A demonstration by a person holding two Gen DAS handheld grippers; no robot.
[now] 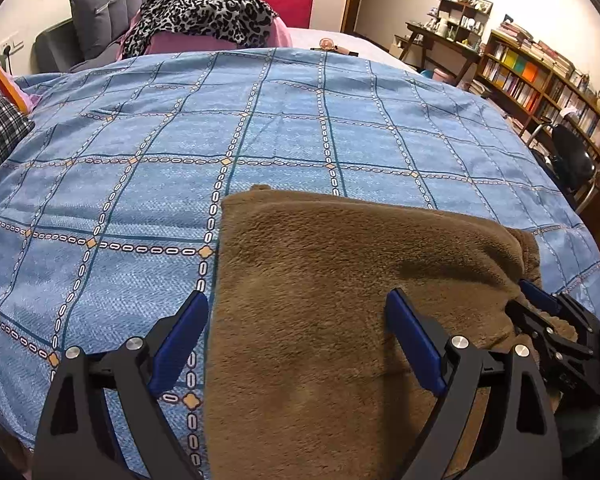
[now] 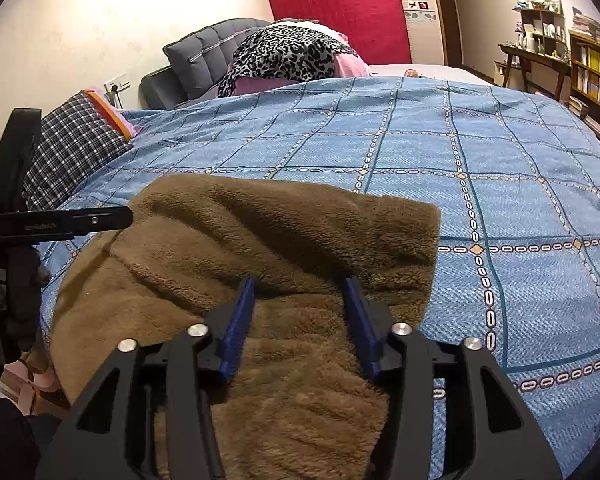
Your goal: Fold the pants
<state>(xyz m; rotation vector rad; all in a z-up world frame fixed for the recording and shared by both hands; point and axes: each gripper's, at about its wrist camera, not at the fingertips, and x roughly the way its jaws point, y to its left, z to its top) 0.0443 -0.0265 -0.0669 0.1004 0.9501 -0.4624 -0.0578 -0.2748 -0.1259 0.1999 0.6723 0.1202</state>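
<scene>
Two views, both low over a bed.

Left wrist view: brown pants [image 1: 340, 300], thick plush fleece with a matted nap, lie folded on a blue bedspread [image 1: 140, 200]. The spread is a woven-looking cotton with a grid of dark teal lines, white chain links and small tan diamonds at the crossings. The pants' far edge is a soft rounded fold; the left edge runs straight toward the camera. Left gripper [image 1: 296, 300]: black angular arms, flat blue fingers [image 1: 180, 340] spread wide, one over the bedspread just beside the pants' left edge, the other over the fleece. Nothing is pinched. At the right edge, the right gripper [image 1: 540, 304] sits at the pants' bunched right side. Beyond: a leopard-print cloth [image 1: 204, 16] draped on pink bedding, a tufted grey headboard [image 1: 100, 8], a checked pillow [image 1: 0, 132], a wooden bookshelf [image 1: 540, 80].

Right wrist view: the pants [image 2: 260, 240] show a rumpled upper layer with diagonal creases, lapped over a flatter layer nearer the camera. Right gripper [image 2: 300, 284]: blue fingers [image 2: 240, 320] parted, resting on or just above the fleece, I cannot tell which; no cloth between them. The left gripper [image 2: 112, 218] appears side-on at the pants' left corner. The bedspread [image 2: 500, 200] stretches right.
</scene>
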